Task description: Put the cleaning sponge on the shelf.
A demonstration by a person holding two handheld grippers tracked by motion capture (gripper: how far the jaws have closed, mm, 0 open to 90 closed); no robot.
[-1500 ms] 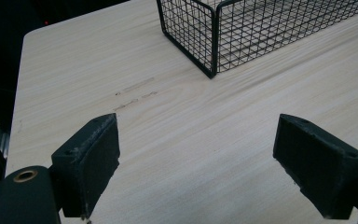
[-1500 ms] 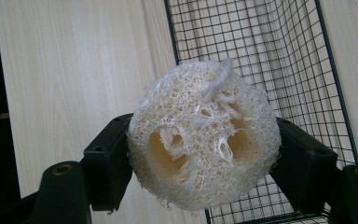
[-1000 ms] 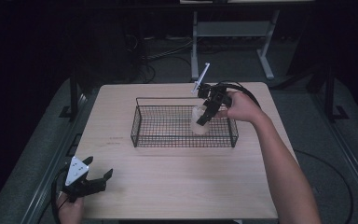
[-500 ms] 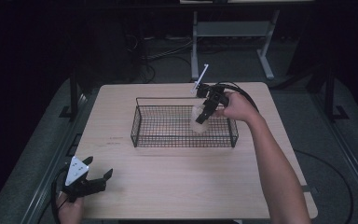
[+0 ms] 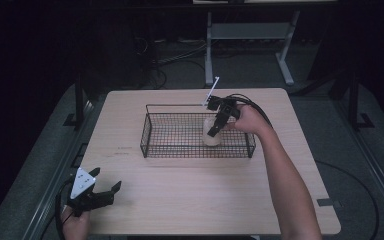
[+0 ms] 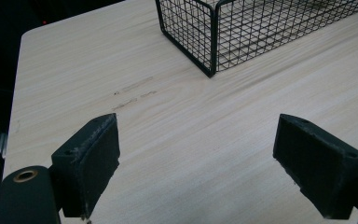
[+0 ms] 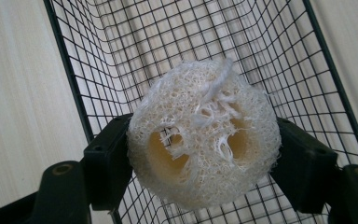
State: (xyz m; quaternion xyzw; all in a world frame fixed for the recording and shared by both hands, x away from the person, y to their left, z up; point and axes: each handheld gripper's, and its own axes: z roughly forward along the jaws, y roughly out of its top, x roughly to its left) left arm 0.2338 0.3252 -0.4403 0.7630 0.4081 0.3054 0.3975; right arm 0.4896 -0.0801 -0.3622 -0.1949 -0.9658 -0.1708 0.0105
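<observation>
The right gripper (image 7: 204, 163) is pinching a loofah sponge (image 7: 204, 140) between its jaws, holding it inside the wire basket (image 5: 150, 131) near the right end, seemingly for setting down, while the left gripper (image 5: 101, 192) is idling spread at the table's (image 5: 180, 200) near-left corner.

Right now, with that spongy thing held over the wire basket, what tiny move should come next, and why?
Probably lower it a little, then open the jaws. The right gripper clamps the loofah inside the wire basket, seemingly just above its mesh floor.
</observation>
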